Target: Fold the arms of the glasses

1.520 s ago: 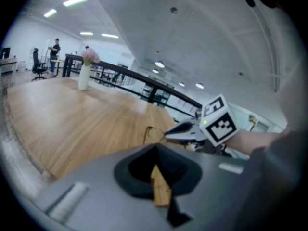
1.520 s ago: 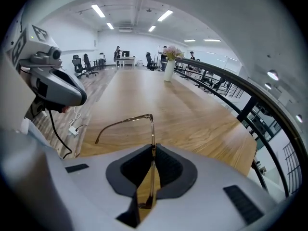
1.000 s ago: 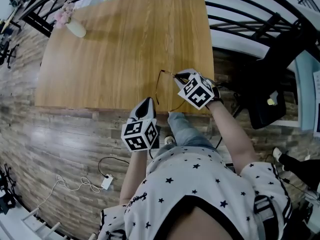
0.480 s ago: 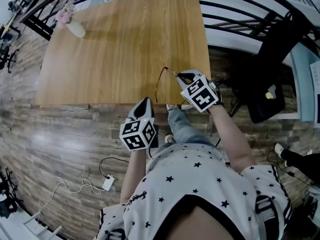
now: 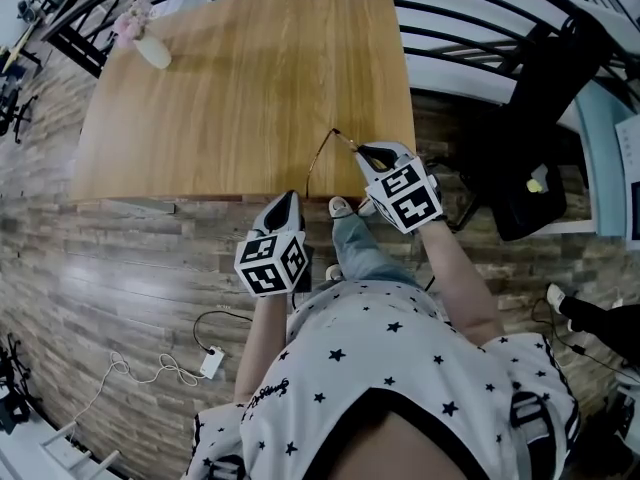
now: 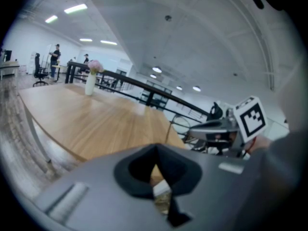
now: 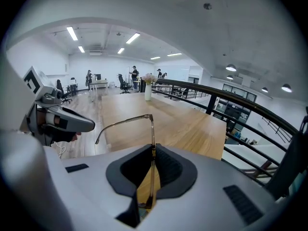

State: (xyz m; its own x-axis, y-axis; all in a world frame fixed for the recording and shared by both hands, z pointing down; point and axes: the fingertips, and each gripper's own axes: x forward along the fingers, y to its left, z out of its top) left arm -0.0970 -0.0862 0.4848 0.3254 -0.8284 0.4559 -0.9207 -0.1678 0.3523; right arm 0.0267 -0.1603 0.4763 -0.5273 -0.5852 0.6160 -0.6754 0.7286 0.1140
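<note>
The glasses (image 5: 318,161) are thin and wire-framed. My right gripper (image 5: 362,151) is shut on their frame and holds them just above the near right part of the wooden table (image 5: 230,88). In the right gripper view the frame (image 7: 153,129) runs upright between the pads, and one arm (image 7: 122,121) sticks out to the left, unfolded. My left gripper (image 5: 288,201) hangs at the table's near edge, left of the glasses, shut with nothing in it (image 6: 156,166). From the left gripper view the right gripper (image 6: 211,129) and the glasses' arm (image 6: 168,131) show ahead to the right.
A white vase with pink flowers (image 5: 145,46) stands at the table's far left corner. A black chair (image 5: 540,168) and black railings (image 5: 470,53) lie to the right. A white cable and plug (image 5: 165,368) lie on the plank floor. People stand far off (image 7: 134,76).
My right gripper has risen a little with the glasses and rolled slightly. My left gripper has drawn back to the table's near edge and is still shut.
</note>
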